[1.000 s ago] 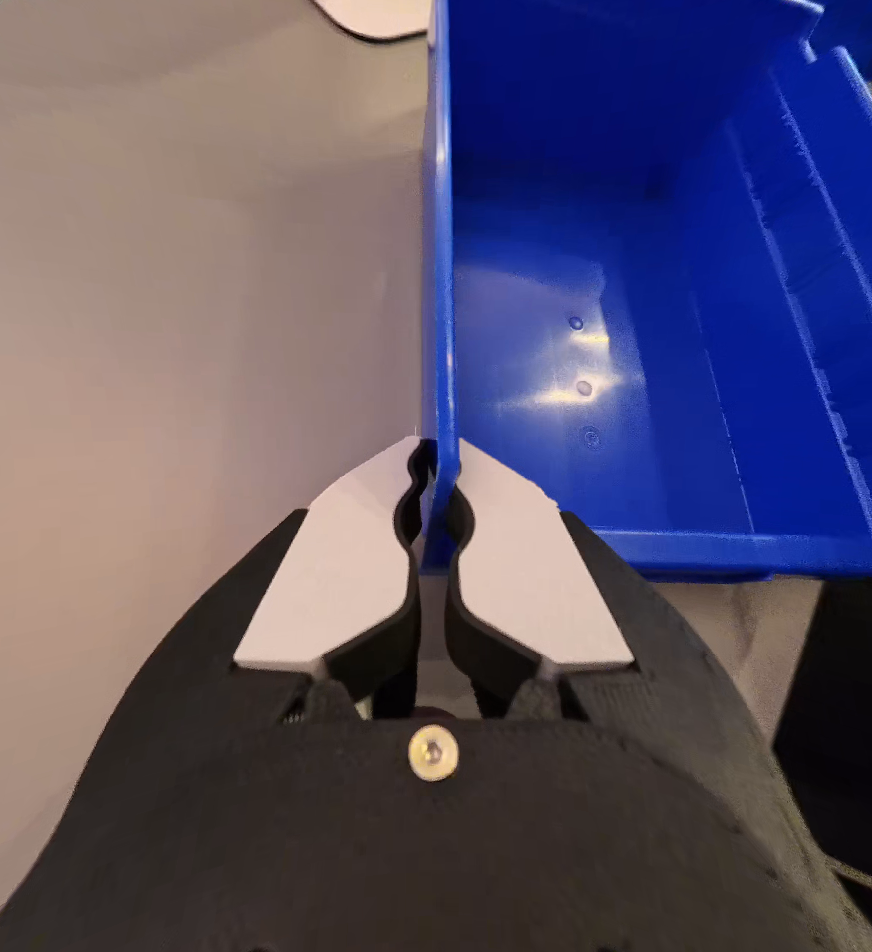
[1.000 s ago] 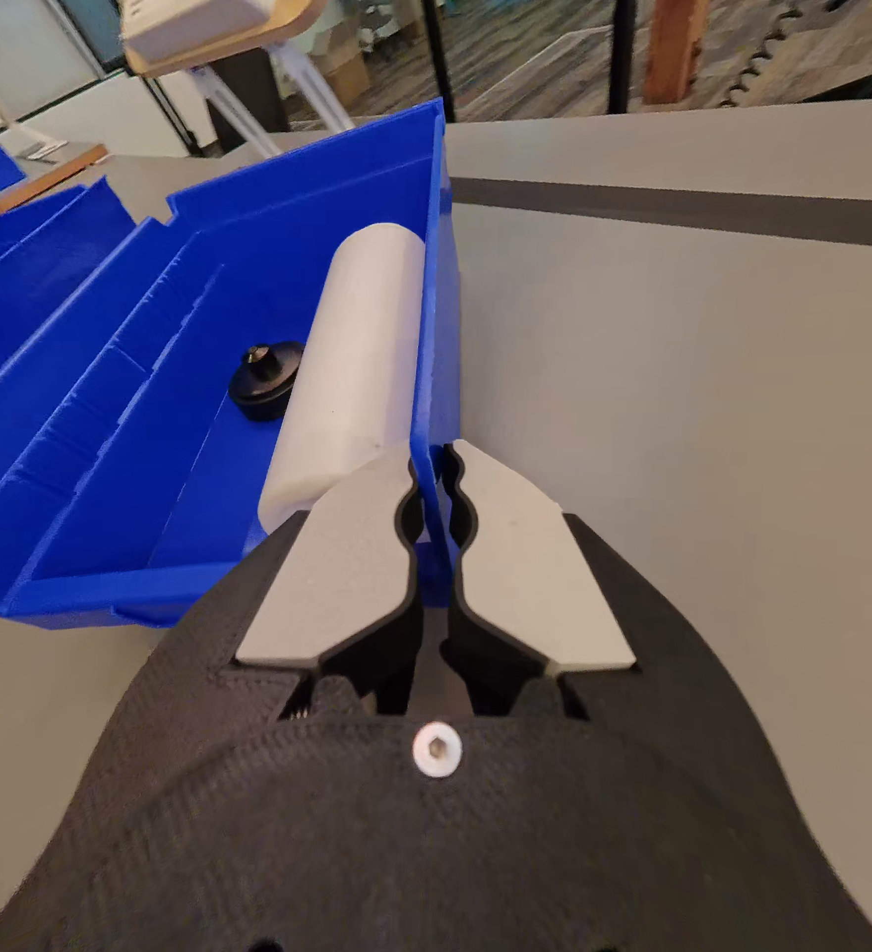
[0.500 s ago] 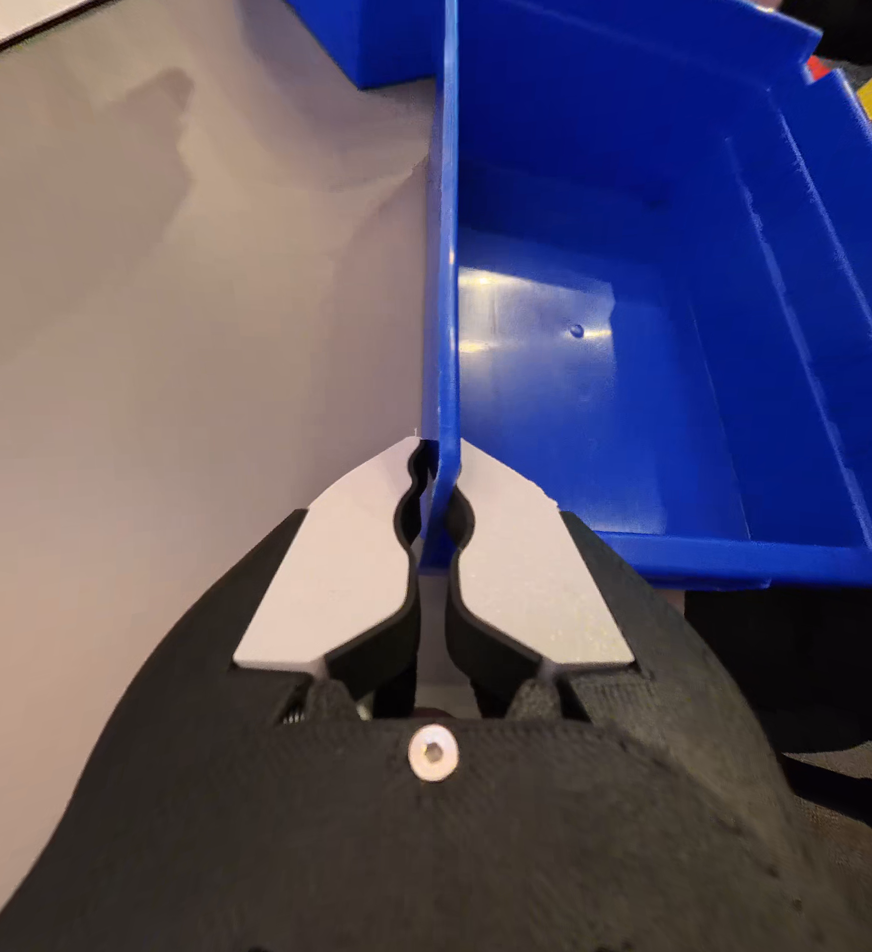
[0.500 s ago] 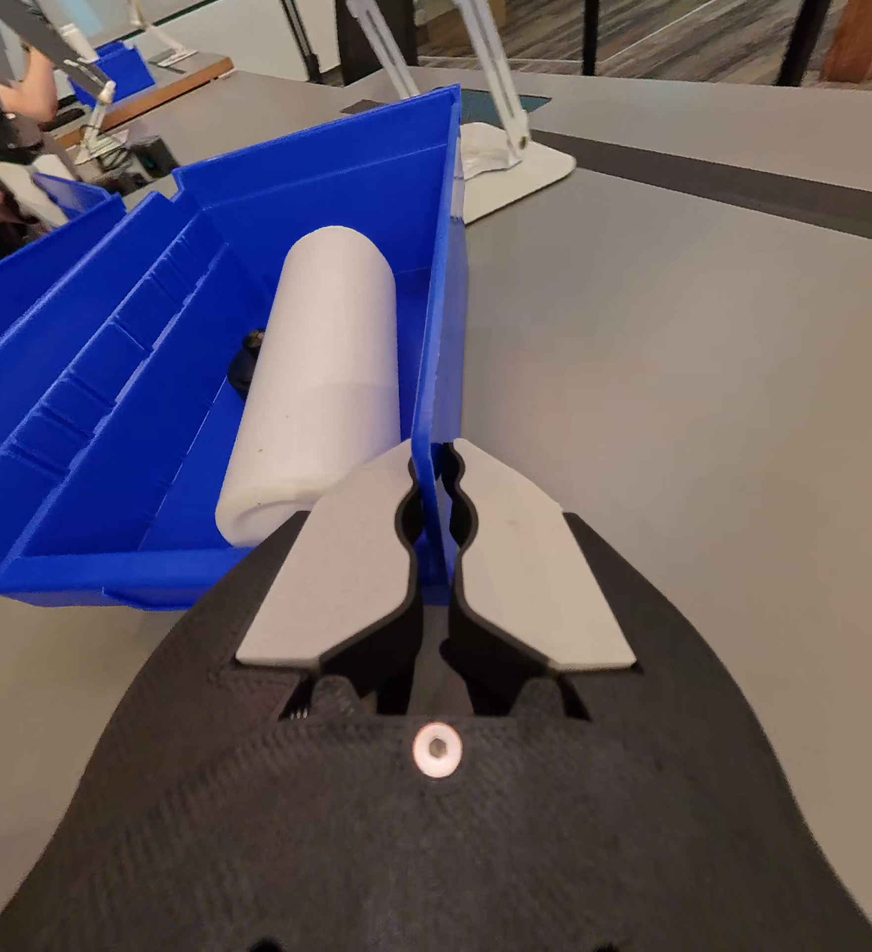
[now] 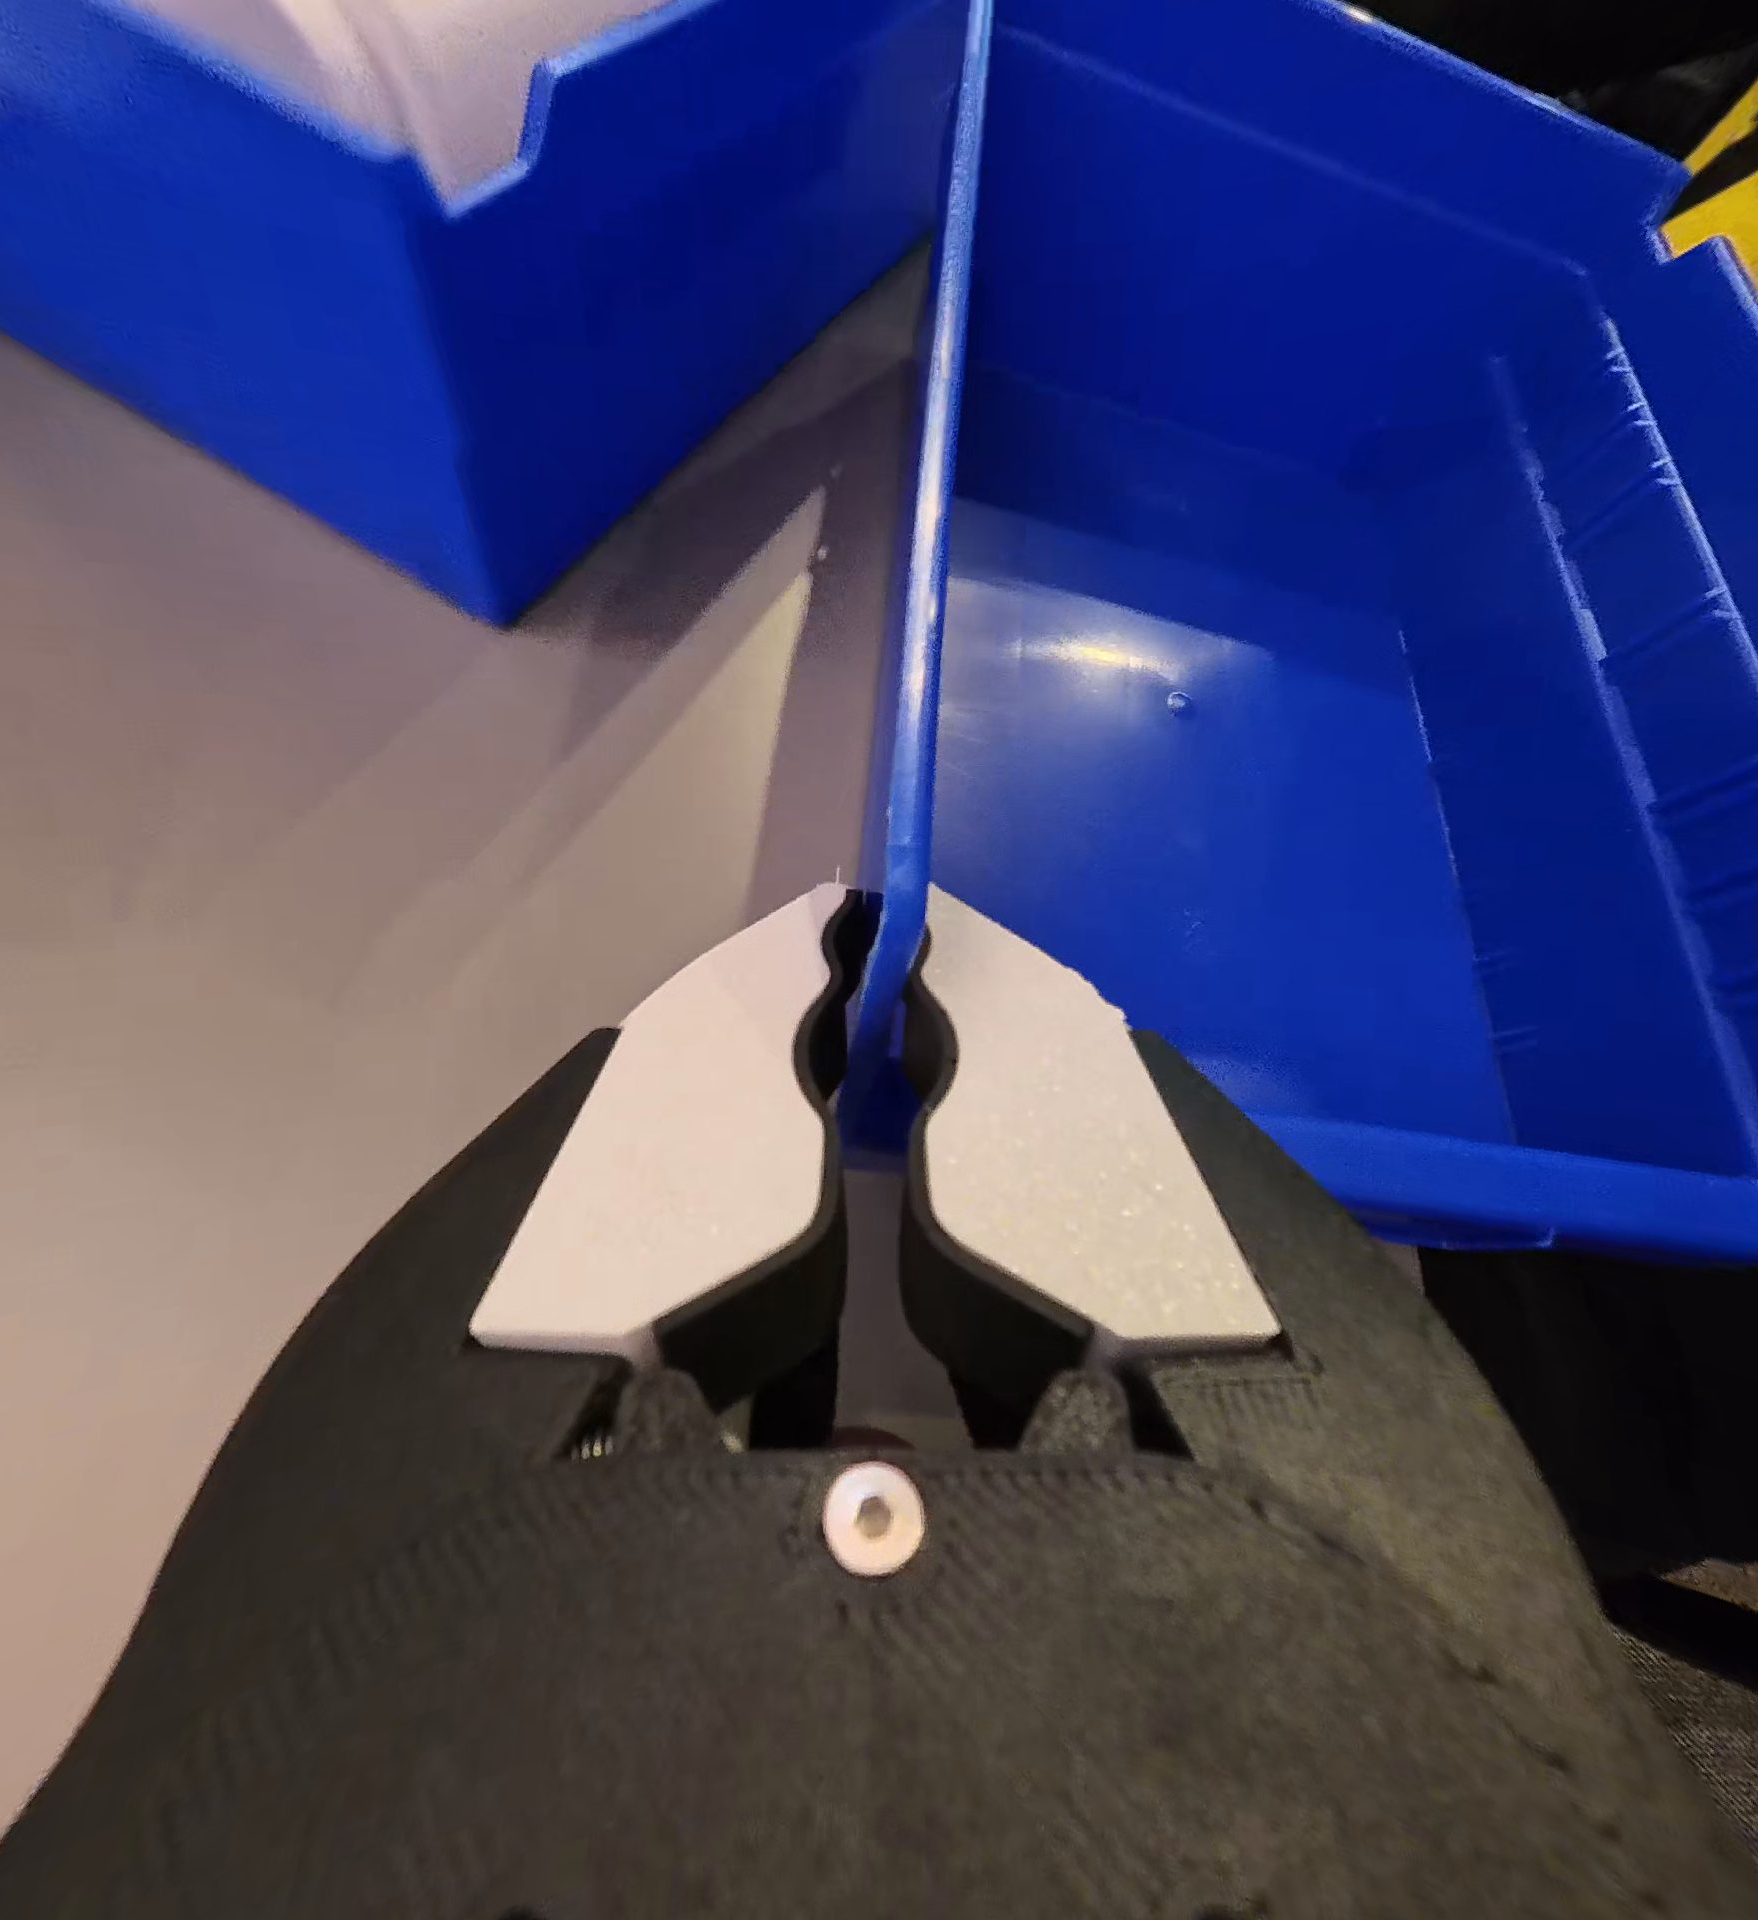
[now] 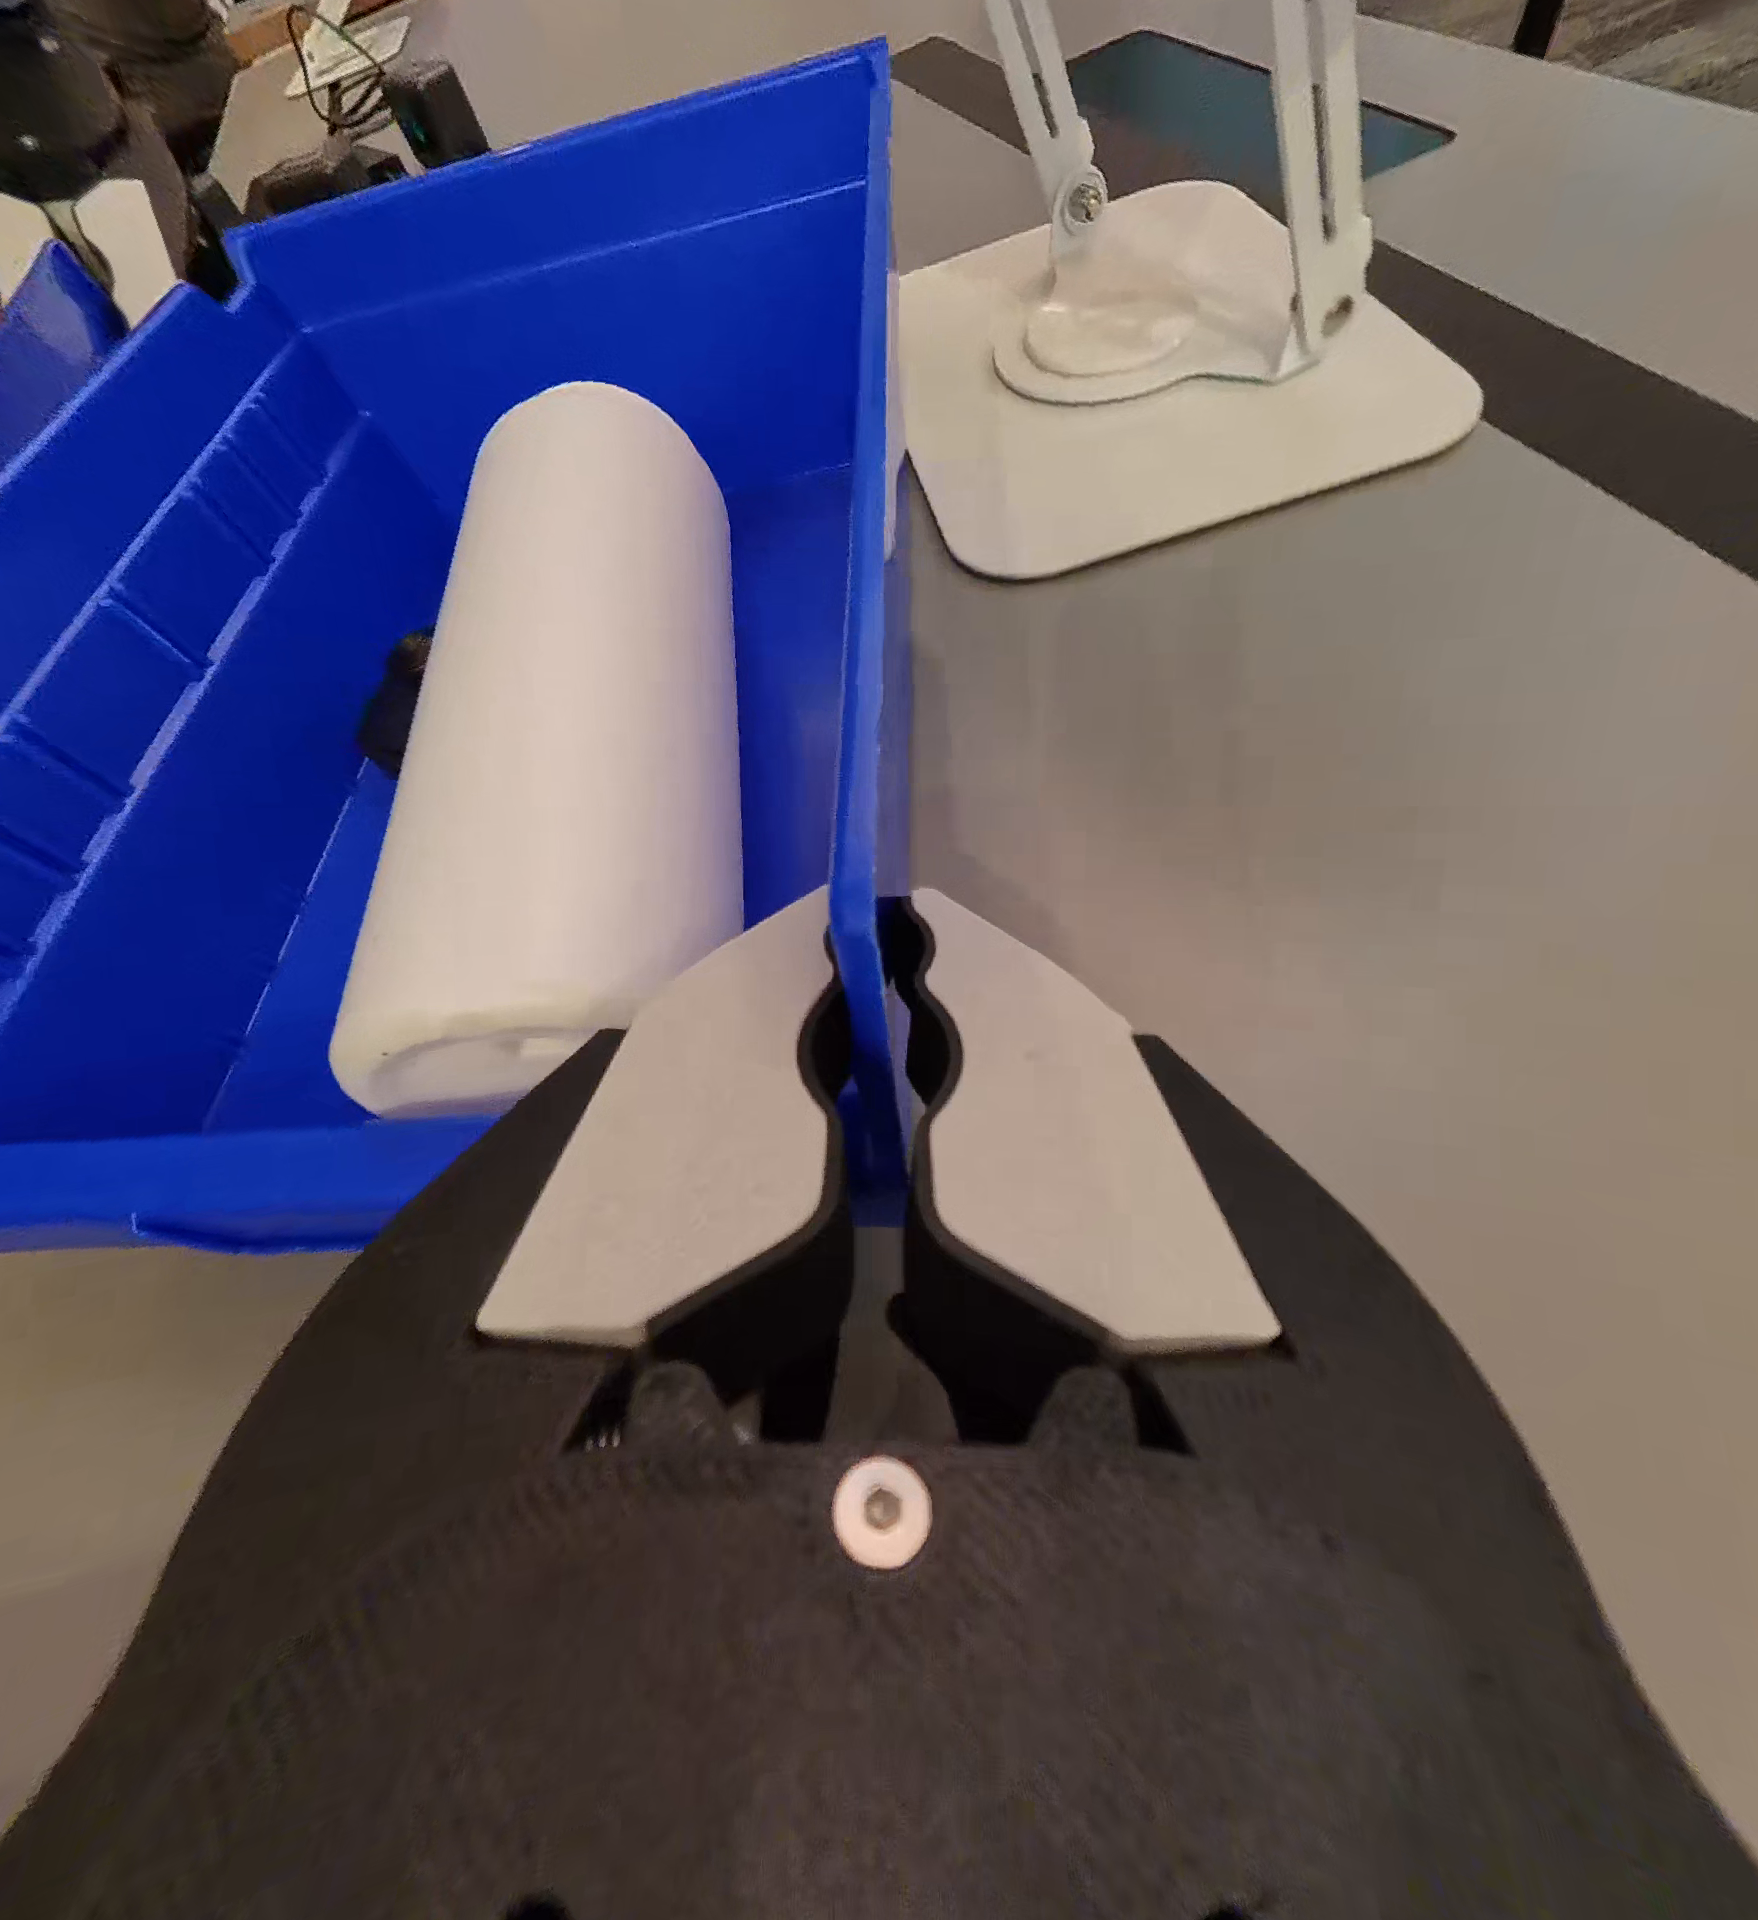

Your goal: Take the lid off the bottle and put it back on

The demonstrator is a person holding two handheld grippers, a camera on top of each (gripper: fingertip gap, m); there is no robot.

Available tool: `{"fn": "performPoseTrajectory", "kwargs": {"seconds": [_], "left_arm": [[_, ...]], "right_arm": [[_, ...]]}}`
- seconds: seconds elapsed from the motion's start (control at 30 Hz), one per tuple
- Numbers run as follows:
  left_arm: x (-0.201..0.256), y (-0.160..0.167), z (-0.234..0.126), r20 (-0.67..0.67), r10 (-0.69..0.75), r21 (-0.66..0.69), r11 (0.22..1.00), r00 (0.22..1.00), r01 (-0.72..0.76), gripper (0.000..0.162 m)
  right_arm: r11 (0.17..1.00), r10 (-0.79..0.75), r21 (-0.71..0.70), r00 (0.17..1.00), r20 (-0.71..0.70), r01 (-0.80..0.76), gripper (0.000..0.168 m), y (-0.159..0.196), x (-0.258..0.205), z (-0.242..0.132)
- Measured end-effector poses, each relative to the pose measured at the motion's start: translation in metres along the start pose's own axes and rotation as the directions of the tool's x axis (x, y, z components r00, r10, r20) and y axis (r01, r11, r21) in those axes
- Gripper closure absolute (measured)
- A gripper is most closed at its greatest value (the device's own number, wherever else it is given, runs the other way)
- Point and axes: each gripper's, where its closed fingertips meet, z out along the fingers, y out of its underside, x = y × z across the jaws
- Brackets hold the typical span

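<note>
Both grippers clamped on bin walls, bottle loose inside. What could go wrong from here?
1. The white bottle lies on its side in the right gripper's blue bin; tilting may roll it onto the black lid beside it.
2. The left gripper pinches only the empty bin's thin wall; it could slip or flex.
3. That bin may strike the neighbouring one.

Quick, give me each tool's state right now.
Left tool: closed on the wall of the empty blue bin.
Right tool: closed on the wall of the bottle's bin.
</note>
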Motion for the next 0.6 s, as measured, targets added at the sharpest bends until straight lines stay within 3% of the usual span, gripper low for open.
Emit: {"fn": "performPoseTrajectory", "kwargs": {"seconds": [0.17,0.2,0.27,0.33,0.43,0.6], "left_arm": [[-0.003,-0.009,0.013,-0.014,-0.042,-0.01,0.999,0.999,0.042,0.155],[-0.004,-0.008,0.015,-0.007,-0.081,-0.033,0.996,0.997,0.081,0.153],[-0.012,0.002,0.011,0.057,-0.127,-0.094,0.987,0.99,0.132,0.125],[-0.019,-0.007,-0.008,0.11,-0.15,-0.019,0.988,0.983,0.153,0.118],[-0.046,-0.027,-0.047,0.292,-0.214,0.084,0.977,0.932,0.198,0.093],[-0.084,-0.085,-0.075,0.509,-0.234,0.159,0.971,0.828,0.177,0.09]], "right_arm": [[0.999,-0.024,-0.036,1.0,-0.008,0.024,0.161,-0.027,0.008,0.055],[0.995,-0.032,-0.092,0.998,-0.061,0.027,0.152,-0.028,0.013,0.063],[0.988,-0.03,-0.153,0.988,-0.15,0.007,0.101,-0.036,0.019,0.069],[0.99,0.001,-0.134,0.971,-0.241,-0.034,0.097,-0.05,0.019,0.055],[0.993,0.056,-0.081,0.939,-0.339,-0.089,0.094,-0.062,0.001,0.017],[0.97,0.147,-0.16,0.967,-0.209,-0.182,0.086,-0.047,-0.103,-0.01]]}}
